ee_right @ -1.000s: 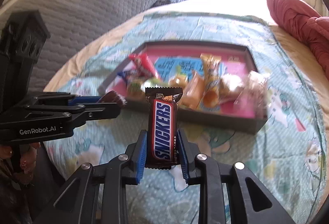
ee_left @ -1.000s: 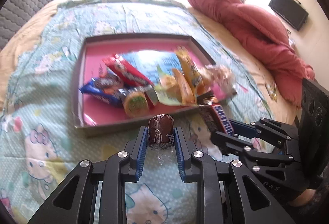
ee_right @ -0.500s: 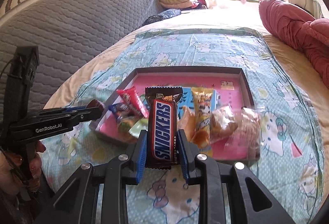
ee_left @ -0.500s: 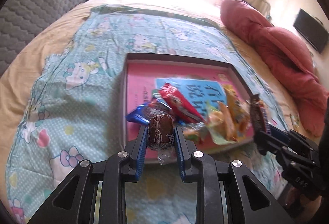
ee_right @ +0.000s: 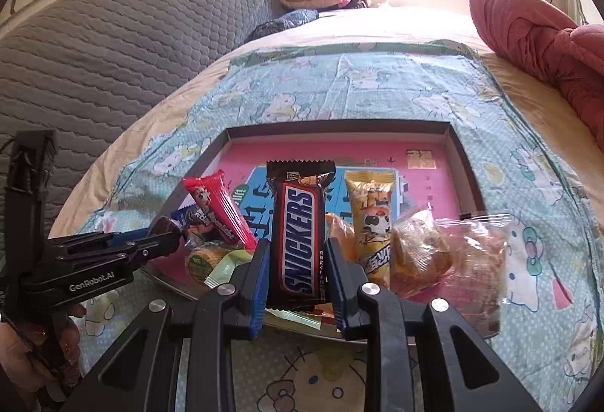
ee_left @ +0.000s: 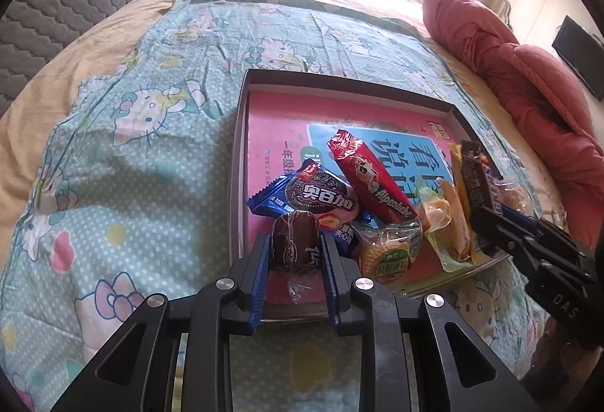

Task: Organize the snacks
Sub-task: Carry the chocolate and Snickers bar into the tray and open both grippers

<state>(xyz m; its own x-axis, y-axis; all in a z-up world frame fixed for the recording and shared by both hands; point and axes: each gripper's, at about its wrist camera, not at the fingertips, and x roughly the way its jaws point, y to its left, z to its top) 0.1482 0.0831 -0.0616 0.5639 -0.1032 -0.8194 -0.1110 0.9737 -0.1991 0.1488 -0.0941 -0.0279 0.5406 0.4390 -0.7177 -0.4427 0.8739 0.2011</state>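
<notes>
My left gripper (ee_left: 295,253) is clamped on a small brown wrapped chocolate (ee_left: 295,242), low centre of the left view, poised above the near left corner of the tray (ee_left: 238,132). My right gripper (ee_right: 298,264) grips a Snickers bar (ee_right: 299,234) upright at mid-frame in the right view, over the tray's near edge. Beyond the jaws, the snacks crowd the near half: a blue cookie pack (ee_left: 313,193), a red candy stick (ee_left: 372,178), a yellow packet (ee_right: 372,219) and clear-bagged pastries (ee_right: 419,253). The pink floor in the upper part of the tray lies bare. I judge the step best done by carrying each item past the pile, lowering until it touches the floor, then releasing one gripper at a time so neither wrapper lands on the heap or slides over the rim onto the bedsheet (ee_left: 151,110).
</notes>
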